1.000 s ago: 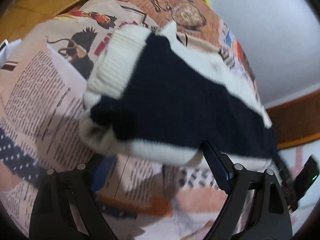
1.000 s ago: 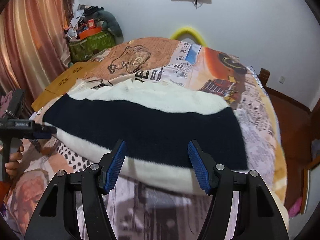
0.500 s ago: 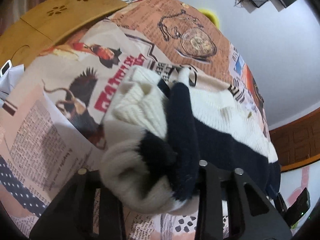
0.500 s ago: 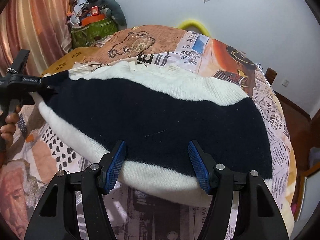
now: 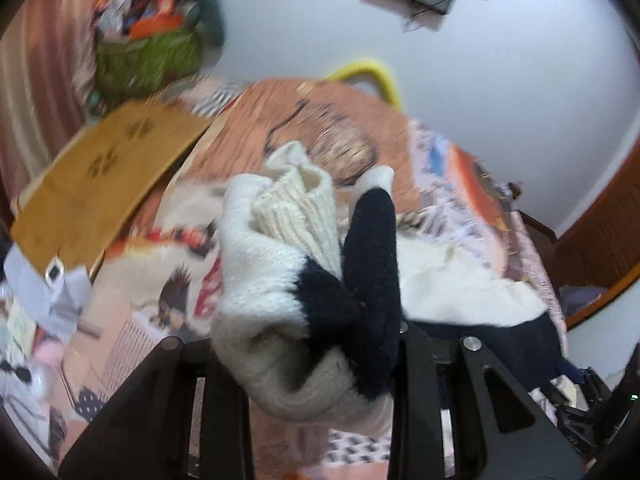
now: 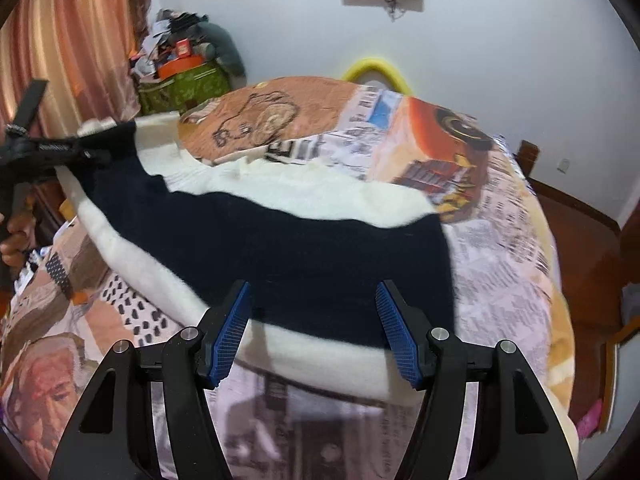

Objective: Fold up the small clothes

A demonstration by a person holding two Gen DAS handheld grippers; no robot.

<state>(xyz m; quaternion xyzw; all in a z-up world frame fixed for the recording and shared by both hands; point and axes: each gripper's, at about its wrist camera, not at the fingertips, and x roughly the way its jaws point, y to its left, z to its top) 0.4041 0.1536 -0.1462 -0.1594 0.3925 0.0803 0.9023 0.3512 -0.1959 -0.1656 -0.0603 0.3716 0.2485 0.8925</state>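
The left gripper (image 5: 308,344) had just closed its jaws on one end of the navy-and-cream knitted sweater (image 6: 304,248), and a thick bunch of wool, ribbed cuff and all, was pinched between them and held clear of the bed. From across the bed that same gripper (image 6: 86,150) could be seen at the sweater's far-left corner, with a hand (image 6: 16,236) gripping its handle below, and the knit sloped from that corner down toward the rest of the garment.

The sweater otherwise lay spread across the newspaper-print blanket (image 6: 512,264), its dark band running through the middle and cream borders on either side. The right gripper (image 6: 314,334) hung just over the near cream hem with its blue pads (image 6: 230,336) standing apart and nothing between them; it was not gripping anything.

As far as I could judge, the folding had barely started. One end was gathered and raised, but no layer yet lay over another, and most of the body was still flat and full width. What was left seemed to be nearly everything: bringing the raised end across, folding again to a compact shape, and smoothing it. No other small garment waiting its turn could be made out on the bed; the clutter at the left edge (image 5: 44,284) was too blurred to tell.
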